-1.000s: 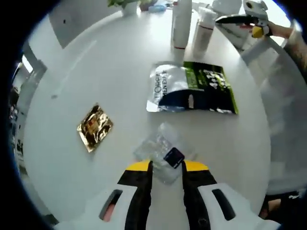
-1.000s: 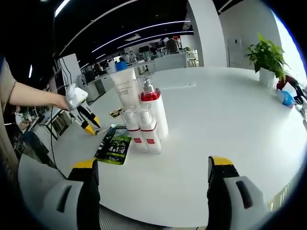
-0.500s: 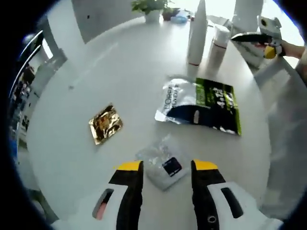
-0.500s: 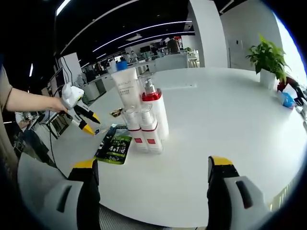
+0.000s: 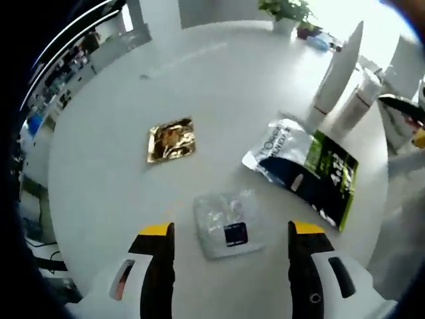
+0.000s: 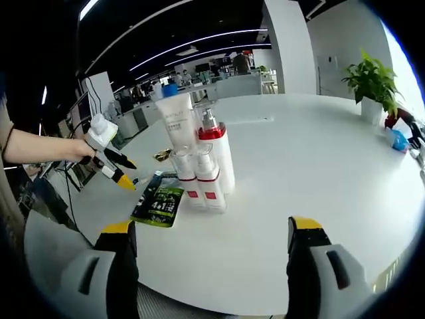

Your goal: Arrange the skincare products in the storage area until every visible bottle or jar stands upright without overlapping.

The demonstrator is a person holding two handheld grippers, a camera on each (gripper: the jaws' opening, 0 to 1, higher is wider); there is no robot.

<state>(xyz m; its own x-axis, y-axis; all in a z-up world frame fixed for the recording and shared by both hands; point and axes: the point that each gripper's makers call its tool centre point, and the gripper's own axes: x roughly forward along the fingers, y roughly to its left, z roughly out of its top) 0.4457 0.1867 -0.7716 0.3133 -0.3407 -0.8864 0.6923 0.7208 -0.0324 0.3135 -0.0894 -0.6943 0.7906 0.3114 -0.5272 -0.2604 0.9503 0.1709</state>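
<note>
Left gripper (image 5: 232, 229) held wide open over the white round table (image 5: 106, 166), yellow-tipped jaws set well apart, nothing between the pads. Clear plastic sachet (image 5: 228, 222) with a dark square patch lying flat on the tabletop between the jaw tips, touching neither. Gold foil sachet (image 5: 172, 139) flat at 11 o'clock from the clear one, well apart from it. Green-and-silver pouch (image 5: 305, 169) flat at 2 o'clock, printed side up. Beyond the pouch, at 1 o'clock, a tall white tube (image 5: 337, 76) standing upright, with a white bottle (image 5: 358, 100) just beside it. Potted plant (image 5: 287, 13) at the far edge, near 12 o'clock.

Right gripper (image 6: 211, 229) likewise spread wide, gripping nothing, hovering off the near edge of the same table (image 6: 319, 166). Straight ahead at 12 o'clock, a tight upright cluster: white tube (image 6: 176, 119) at the back, pump bottle with a red collar (image 6: 216, 153) just beside it, two small clear-capped bottles with red bands (image 6: 199, 176) in front, side by side and touching. Green pouch (image 6: 158, 199) flat at 9 o'clock of the cluster. Left gripper (image 6: 113, 166) visible at 9 o'clock, held in a hand (image 6: 80, 149), jaws apart above the table edge. Plant (image 6: 372, 83) at 2 o'clock.
</note>
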